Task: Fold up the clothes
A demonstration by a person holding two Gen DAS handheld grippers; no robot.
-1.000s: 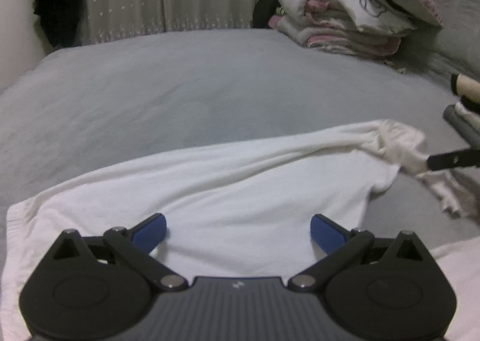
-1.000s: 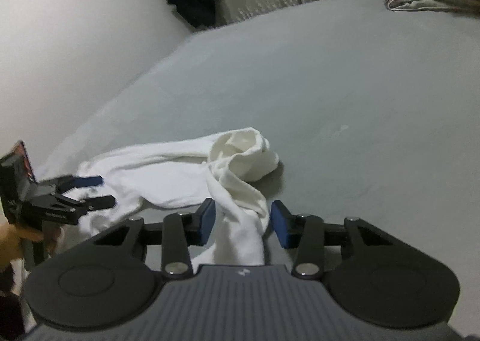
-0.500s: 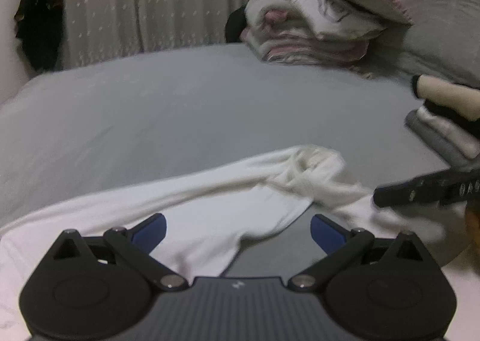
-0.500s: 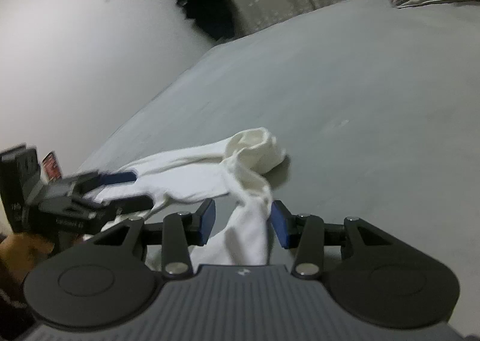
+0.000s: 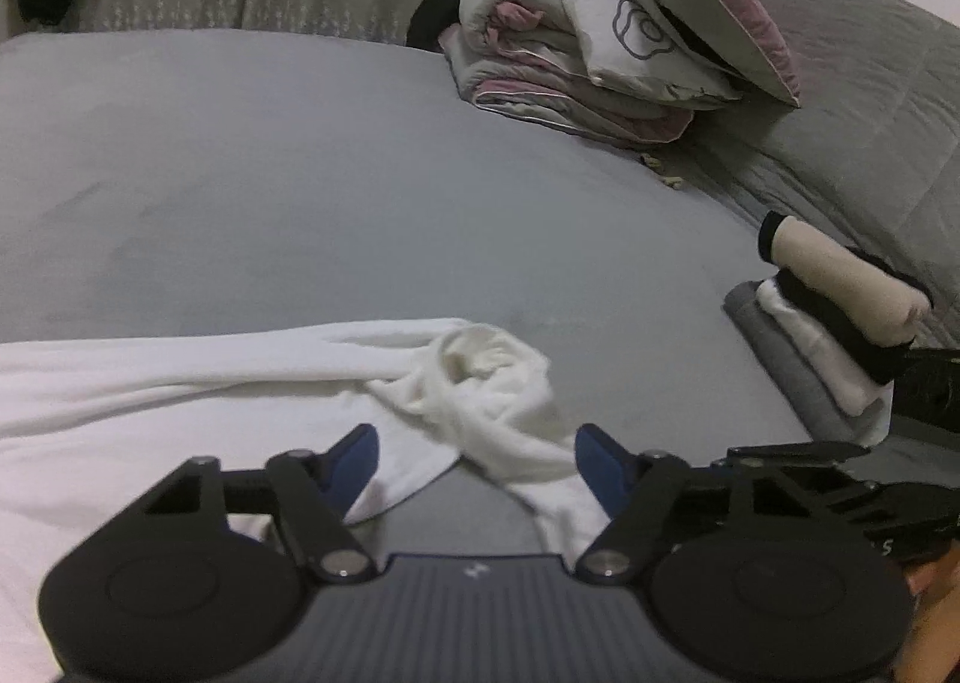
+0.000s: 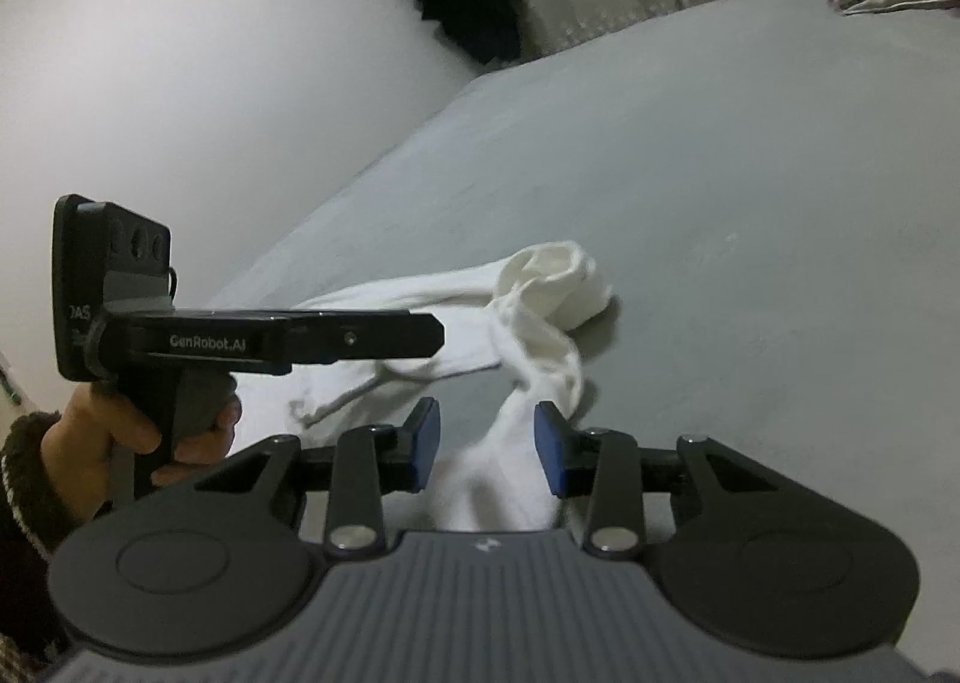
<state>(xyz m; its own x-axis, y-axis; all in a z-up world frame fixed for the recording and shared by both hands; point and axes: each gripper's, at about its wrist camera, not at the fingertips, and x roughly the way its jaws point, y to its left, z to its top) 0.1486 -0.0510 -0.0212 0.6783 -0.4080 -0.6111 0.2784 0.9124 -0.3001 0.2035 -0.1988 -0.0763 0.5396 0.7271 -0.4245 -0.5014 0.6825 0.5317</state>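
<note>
**White top half bunched on the bed, both grippers open**

Left gripper (image 5: 474, 458) is open over the white garment (image 5: 180, 401), which runs off-frame left. The bunched sleeve (image 6: 558, 287) trails back between the right gripper (image 6: 487, 446)'s spread fingers, so right's nearer. Can't tell if cloth touches either pad.

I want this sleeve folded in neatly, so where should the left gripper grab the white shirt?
Grip the white shirt at the bunched sleeve, on the narrow band just below the crumpled cuff. Come from the near side, straight ahead of the open left gripper; the band there is thin enough to fit between its fingers.
</note>
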